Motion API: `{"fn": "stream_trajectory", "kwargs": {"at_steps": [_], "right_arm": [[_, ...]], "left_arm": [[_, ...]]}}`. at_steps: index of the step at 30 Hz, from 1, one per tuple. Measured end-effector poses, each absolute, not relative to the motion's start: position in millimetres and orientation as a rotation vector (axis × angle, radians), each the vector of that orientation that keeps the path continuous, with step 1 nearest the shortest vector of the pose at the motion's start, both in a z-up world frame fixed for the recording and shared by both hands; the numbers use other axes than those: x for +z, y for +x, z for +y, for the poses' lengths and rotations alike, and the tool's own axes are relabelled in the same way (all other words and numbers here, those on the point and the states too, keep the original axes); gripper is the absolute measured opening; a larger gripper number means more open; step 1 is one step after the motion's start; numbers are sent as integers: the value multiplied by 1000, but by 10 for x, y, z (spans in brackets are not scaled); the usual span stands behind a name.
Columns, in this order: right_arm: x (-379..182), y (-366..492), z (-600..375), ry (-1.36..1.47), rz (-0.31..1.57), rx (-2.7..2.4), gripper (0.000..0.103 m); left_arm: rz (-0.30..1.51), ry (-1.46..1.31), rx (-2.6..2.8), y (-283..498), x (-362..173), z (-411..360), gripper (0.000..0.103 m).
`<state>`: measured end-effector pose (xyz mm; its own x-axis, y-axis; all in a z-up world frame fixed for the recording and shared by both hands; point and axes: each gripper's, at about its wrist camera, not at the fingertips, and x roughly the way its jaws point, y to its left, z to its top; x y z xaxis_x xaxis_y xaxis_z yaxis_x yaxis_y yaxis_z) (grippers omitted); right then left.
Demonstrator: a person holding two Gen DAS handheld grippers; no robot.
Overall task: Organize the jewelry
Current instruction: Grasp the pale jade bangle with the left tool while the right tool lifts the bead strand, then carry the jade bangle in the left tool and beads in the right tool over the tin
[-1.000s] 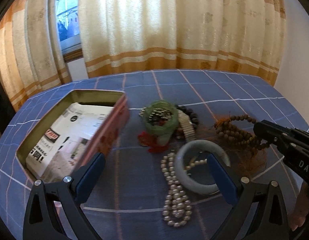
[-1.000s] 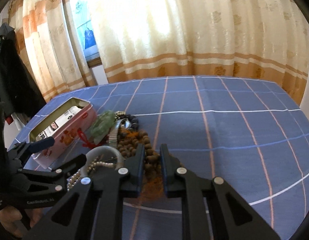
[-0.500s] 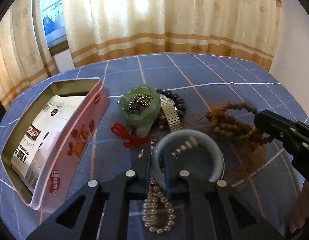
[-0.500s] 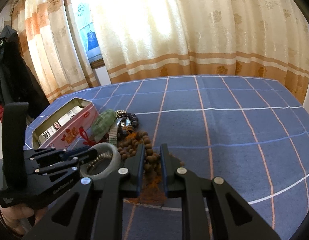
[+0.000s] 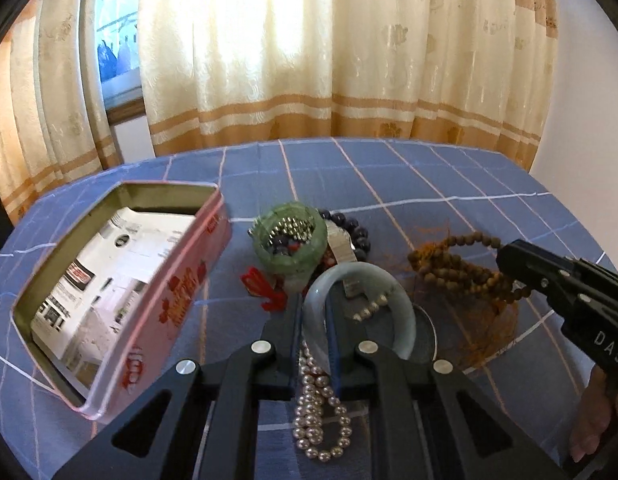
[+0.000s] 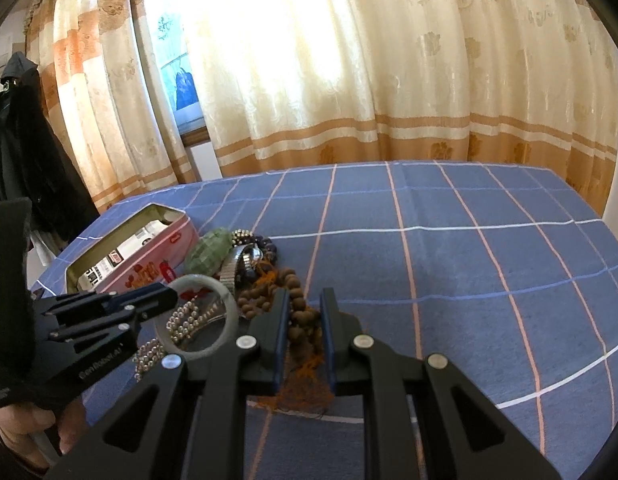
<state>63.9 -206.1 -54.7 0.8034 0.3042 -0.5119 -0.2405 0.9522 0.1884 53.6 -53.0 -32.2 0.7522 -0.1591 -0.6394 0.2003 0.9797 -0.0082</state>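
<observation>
Stone-hard and slippery, likely brittle, the pale bangle (image 5: 405, 312) sat rim-pinched between the left gripper (image 5: 313, 320)'s clenched fingers, while the right gripper (image 6: 305, 320) clamped limp wooden beads (image 6: 297, 308), seemingly firmly.

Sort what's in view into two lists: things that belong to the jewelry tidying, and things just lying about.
Job:
- pale bangle, gripped by left gripper
- wooden beads, gripped by right gripper
- pearl necklace
- green bracelet
- watch
- dark beads
- pink tin

Lying about:
- curtains
- dark coat
- checked cloth
</observation>
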Motion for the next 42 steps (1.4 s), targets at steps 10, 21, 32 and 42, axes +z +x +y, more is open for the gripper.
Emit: {"fn": "stream_trajectory", "kwargs": {"at_steps": [10, 21, 32, 42], "right_arm": [[-355, 648, -2051, 85, 520, 290, 18], [-121, 672, -1994, 57, 484, 303, 18], [250, 728, -1742, -6, 429, 345, 17], [540, 864, -1231, -57, 384, 421, 17]], "left_arm": [[619, 60, -182, 481, -130, -426, 11], [559, 54, -195, 460, 98, -362, 11], [513, 46, -154, 449, 328, -28, 11], [481, 41, -77, 601, 473, 480, 11]]}}
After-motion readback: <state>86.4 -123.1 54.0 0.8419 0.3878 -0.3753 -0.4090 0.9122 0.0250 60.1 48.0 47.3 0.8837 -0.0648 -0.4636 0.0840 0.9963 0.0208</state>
